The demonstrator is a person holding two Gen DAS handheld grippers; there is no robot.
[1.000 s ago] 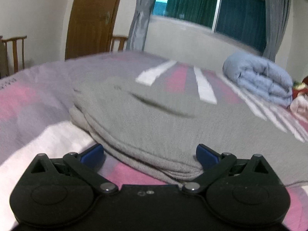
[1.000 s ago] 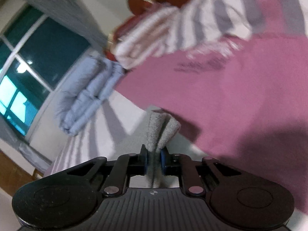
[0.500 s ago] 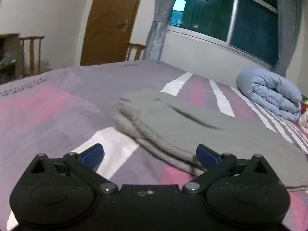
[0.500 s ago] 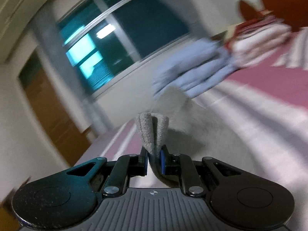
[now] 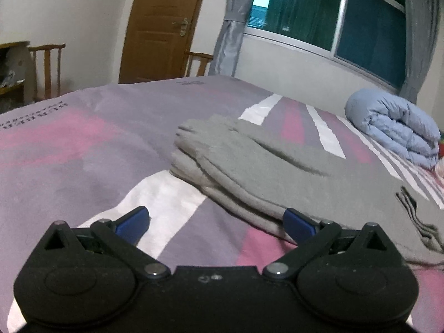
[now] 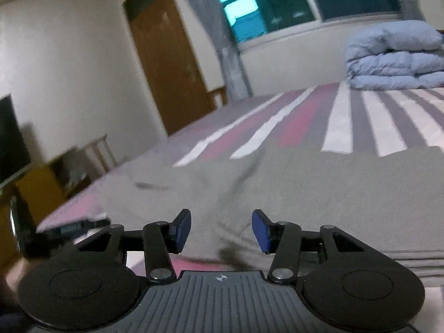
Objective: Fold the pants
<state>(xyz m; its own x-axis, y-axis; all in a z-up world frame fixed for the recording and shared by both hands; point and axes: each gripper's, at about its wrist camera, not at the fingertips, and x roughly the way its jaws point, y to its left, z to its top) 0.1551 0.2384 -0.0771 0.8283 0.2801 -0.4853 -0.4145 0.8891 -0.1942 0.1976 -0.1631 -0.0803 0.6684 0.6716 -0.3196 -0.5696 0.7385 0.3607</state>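
Striped in pink, grey and white, the bed cover [image 5: 83, 149] carries the grey pants [image 5: 277, 166], which lie folded over in several layers near its middle, with a rolled blue duvet [image 5: 394, 130] well apart by the window [image 5: 333, 14]. Neither tool holds the cloth: the left gripper [image 5: 213, 222] has its jaws wide apart, one finger over the bare cover and the other at the near edge of the pants, and the right gripper [image 6: 220, 229] hovers over the pants with jaws apart too. I think the main risk is the stacked layers: if a finger takes only the top layer at the edge, the fold may open or shift. Soft knit cloth also can bunch if pushed, and the crease [image 5: 288, 158] on top may remain.
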